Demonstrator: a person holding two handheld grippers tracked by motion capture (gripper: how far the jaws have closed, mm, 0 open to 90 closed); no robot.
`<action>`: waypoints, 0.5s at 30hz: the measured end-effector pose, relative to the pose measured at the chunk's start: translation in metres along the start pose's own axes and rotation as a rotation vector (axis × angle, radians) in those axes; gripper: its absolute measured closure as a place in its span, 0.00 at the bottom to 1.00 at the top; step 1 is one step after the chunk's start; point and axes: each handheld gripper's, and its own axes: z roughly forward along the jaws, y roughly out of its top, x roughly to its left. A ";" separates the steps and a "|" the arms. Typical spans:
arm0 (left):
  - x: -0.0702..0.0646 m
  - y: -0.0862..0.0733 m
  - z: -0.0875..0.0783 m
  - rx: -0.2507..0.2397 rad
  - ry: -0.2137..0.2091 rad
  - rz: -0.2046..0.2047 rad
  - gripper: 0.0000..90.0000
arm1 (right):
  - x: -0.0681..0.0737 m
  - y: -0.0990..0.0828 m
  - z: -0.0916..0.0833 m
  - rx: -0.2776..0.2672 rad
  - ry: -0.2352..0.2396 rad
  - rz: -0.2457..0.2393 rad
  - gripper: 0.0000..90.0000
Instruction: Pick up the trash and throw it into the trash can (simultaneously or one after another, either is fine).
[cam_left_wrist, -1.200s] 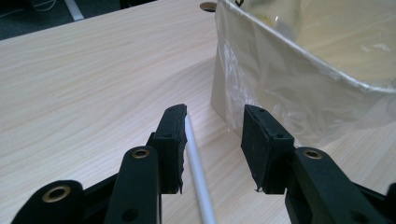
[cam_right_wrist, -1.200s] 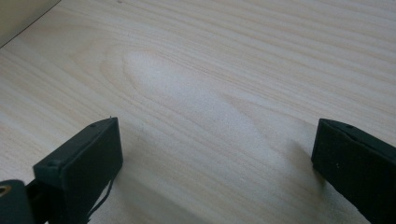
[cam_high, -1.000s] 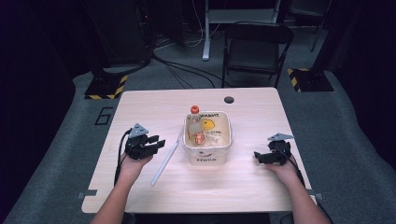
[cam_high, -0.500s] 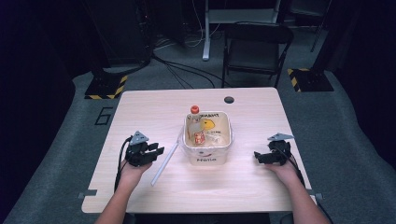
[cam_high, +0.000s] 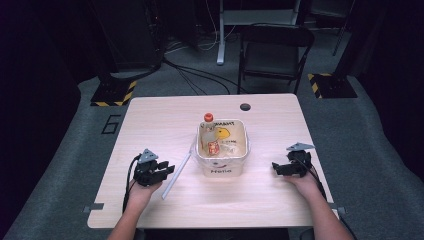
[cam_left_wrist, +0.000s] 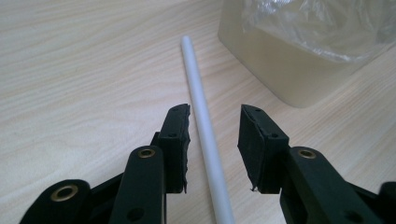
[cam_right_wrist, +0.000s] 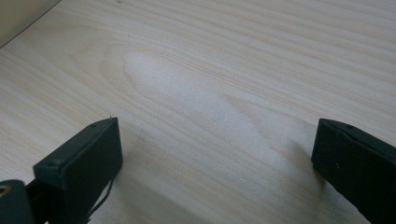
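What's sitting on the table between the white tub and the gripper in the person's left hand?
A thin white rod lies there on the table, left of the tub. In the left gripper view it runs between the left gripper's open jaws.

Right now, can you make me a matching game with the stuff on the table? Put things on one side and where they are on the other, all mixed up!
Things:
1. white tube
2. bottle with the red cap
3. right claw
4. round hole

Places:
A. over bare wood, right of the tub
B. near the table's far edge
C. lying between the left claw's open jaws
D. standing inside the tub

Pairs: 1-C, 2-D, 3-A, 4-B
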 end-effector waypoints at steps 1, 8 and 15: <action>0.000 -0.002 0.000 0.005 -0.002 -0.005 0.70 | 0.000 0.000 0.000 0.000 0.000 0.000 0.01; 0.001 -0.008 0.002 0.013 -0.017 -0.022 0.70 | 0.000 0.000 0.000 0.000 0.000 0.000 0.01; 0.002 -0.017 0.010 0.055 -0.022 -0.046 0.70 | 0.000 0.000 0.000 0.000 0.000 0.000 0.01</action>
